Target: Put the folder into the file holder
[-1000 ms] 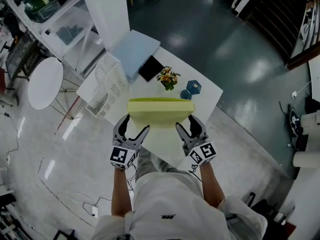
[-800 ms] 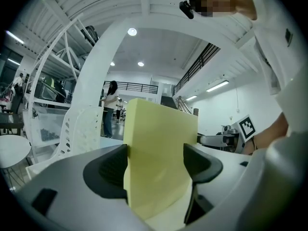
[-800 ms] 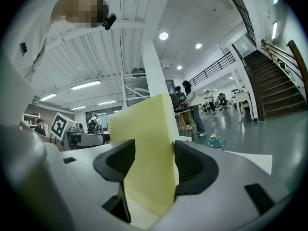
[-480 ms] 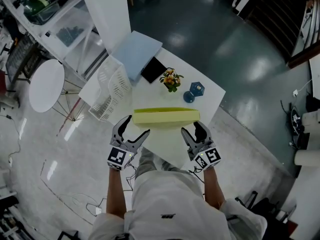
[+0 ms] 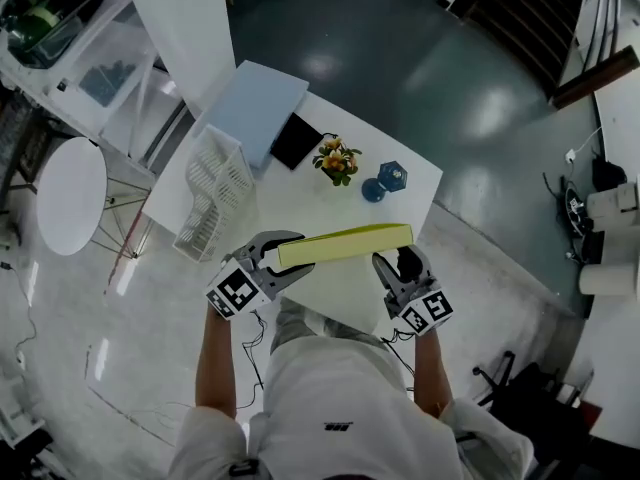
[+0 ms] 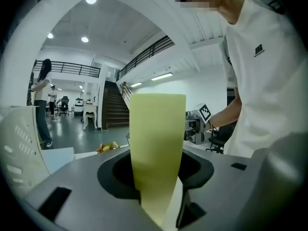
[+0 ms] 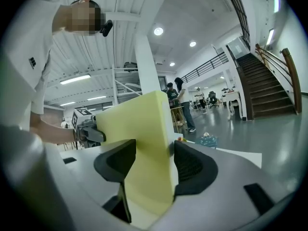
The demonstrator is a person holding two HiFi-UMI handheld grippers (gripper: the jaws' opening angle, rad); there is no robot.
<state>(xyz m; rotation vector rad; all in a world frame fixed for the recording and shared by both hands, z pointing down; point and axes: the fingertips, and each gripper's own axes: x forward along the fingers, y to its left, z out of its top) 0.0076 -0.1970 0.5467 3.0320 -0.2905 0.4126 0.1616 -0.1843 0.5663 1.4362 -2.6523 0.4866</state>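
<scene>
The yellow-green folder (image 5: 345,245) is held edge-up above the near part of the white table (image 5: 300,203), its right end a little higher. My left gripper (image 5: 290,252) has the folder's left end between its jaws, which are closing, with the pads on it; the folder (image 6: 156,143) runs straight out between them. My right gripper (image 5: 396,262) grips the right end, its jaws closing too, with both pads against the folder (image 7: 142,143). The white mesh file holder (image 5: 215,190) stands at the table's left edge, left of the folder and apart from it.
A light blue board (image 5: 255,108) leans at the table's far left, with a black item (image 5: 297,140) beside it. A small flower pot (image 5: 335,158) and a blue ornament (image 5: 385,179) stand beyond the folder. A round white table (image 5: 65,193) is at left.
My left gripper has swung in from beside the folder and closed on its left end. The folder has come nearer and tilted, right end up. The right gripper stayed on its end.
</scene>
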